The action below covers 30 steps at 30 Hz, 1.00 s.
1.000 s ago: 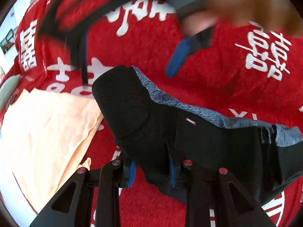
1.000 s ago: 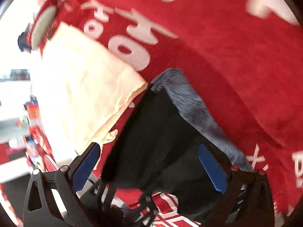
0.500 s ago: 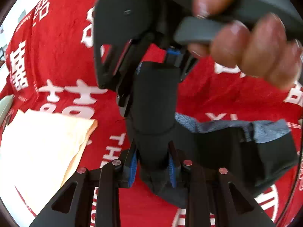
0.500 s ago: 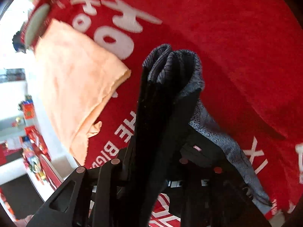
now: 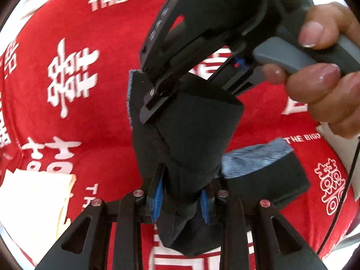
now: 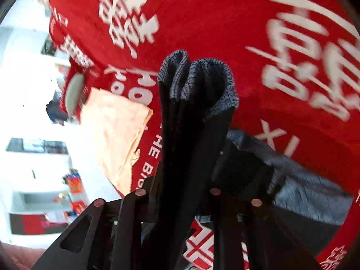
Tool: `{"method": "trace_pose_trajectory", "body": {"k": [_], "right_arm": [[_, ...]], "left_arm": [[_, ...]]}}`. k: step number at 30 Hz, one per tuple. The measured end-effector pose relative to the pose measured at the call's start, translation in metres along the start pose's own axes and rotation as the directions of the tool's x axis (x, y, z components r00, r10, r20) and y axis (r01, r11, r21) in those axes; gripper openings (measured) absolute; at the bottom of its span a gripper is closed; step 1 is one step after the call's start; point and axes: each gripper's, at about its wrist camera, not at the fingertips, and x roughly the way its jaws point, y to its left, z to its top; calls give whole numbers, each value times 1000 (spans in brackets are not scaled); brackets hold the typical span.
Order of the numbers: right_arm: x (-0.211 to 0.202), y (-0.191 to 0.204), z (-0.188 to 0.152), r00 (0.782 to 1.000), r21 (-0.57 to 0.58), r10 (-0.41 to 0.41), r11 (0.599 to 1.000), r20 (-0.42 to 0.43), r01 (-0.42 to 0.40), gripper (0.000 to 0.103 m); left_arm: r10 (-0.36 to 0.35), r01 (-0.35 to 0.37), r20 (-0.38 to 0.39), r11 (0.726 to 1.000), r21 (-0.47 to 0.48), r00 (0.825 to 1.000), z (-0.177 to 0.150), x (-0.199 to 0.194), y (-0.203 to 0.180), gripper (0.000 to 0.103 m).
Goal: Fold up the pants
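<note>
My left gripper (image 5: pixel 181 199) tilts steeply down over the red cloth (image 5: pixel 90 117), its blue pads nipped onto a bunched fold of the black pants (image 5: pixel 191 135); my right gripper (image 6: pixel 180 193), held by a hand (image 5: pixel 324 72) whose fingers wrap its grey handle, has just been closing and now clamps the same garment beside the left one. The pants hang between both tools above the cloth, hiding the right pads, and the grey waistband (image 6: pixel 202 78) sticks up past them. The peach cloth (image 6: pixel 117 135) lies near the red cloth's edge, leaving open red surface ahead.
</note>
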Motion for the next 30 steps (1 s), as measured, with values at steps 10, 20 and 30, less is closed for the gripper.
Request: {"method": "trace_pose_trajectory", "body": {"k": [10,20,30], "right_arm": [[-67,-60,-55,988,87,84,992,129,-95,20],[-114,-131,-107,962,178,128,969,241,-173,20],[-83,-222,-144,964,312,104,933,243,-180,20]], "left_arm": [[-57,58,-5,989,139,998,8,-8,-84,29],[-107,109,-22,957,268,994,9,-7,-162,29],[-94,140,-152,933,332,984,-21,42,-219,29]]}}
